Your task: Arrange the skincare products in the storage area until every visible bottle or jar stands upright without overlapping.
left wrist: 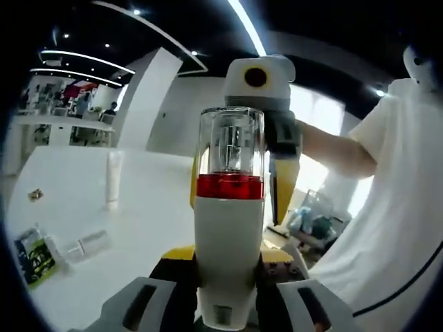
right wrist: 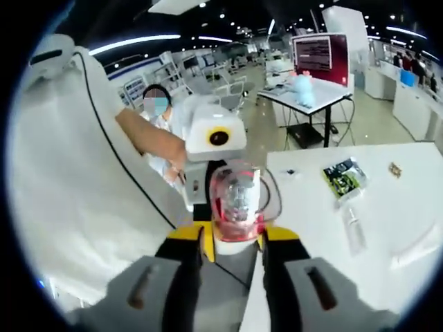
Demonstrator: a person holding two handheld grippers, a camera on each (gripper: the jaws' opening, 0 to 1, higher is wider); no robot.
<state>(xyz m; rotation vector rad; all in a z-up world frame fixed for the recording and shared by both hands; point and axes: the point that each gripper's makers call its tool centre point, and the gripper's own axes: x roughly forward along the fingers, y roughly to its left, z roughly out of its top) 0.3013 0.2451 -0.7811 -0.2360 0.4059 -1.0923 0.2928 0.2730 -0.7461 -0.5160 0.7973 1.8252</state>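
Observation:
A skincare bottle [left wrist: 228,228] with a white body, a red band and a clear cap is held up off the white table [left wrist: 138,207]. My left gripper [left wrist: 225,308] is shut on the lower part of its body. My right gripper [left wrist: 237,197] comes in from behind, its yellow-tipped jaws on either side of the red band. In the right gripper view the same bottle [right wrist: 239,200] points its clear cap at the camera, and my right gripper [right wrist: 234,245] is shut around it just below the red band.
On the table a white tube [left wrist: 112,180] stands upright, a small clear bottle [left wrist: 86,243] lies flat, and a green-black sachet [left wrist: 31,256] lies near the edge. The right gripper view shows the sachet [right wrist: 342,176] and the clear bottle [right wrist: 353,228]. A person's white shirt [left wrist: 401,207] is close by.

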